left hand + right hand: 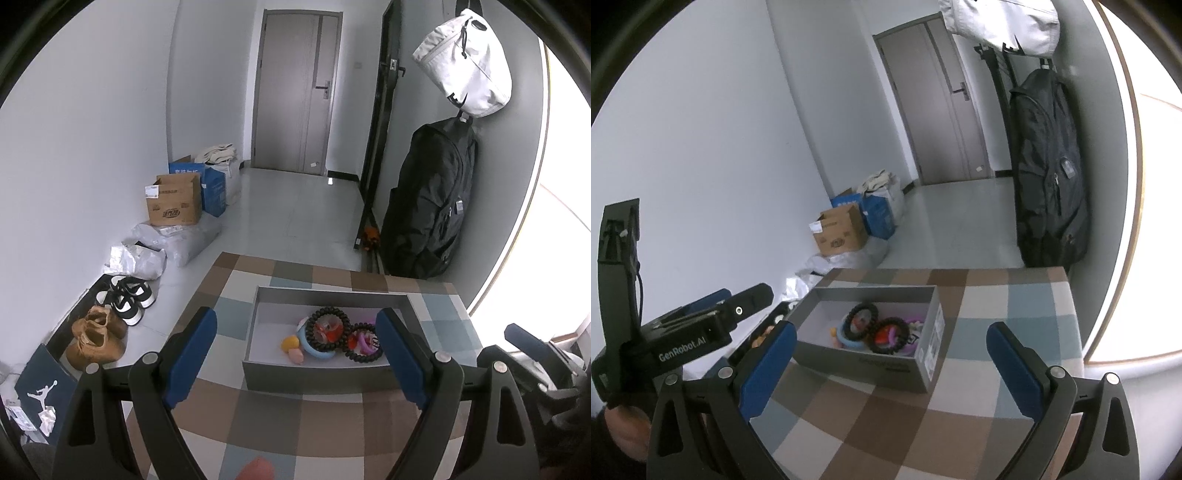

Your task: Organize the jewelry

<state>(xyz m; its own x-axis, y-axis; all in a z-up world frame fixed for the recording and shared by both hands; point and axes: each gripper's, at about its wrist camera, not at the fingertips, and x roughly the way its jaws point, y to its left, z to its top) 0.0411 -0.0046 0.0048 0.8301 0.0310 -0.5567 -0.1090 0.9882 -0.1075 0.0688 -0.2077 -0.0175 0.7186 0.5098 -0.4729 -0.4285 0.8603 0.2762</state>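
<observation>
A grey open box (317,376) (864,363) sits on a checked brown, blue and white table. Inside lie black coiled hair ties (330,328) (863,320), a blue ring (314,349), a purple loop (364,339) and small yellow and pink pieces (290,342). My left gripper (297,354) hovers just short of the box, open wide, nothing between its blue pads (192,358). My right gripper (892,365) is also open and empty, to the right of the box. The left gripper's body (687,336) shows at the left of the right wrist view.
A pink-orange object (256,469) lies on the table at the bottom edge. On the floor left of the table are shoes (99,332), plastic bags and cardboard boxes (173,201). A black backpack (432,199) and a white bag (465,62) hang by the wall.
</observation>
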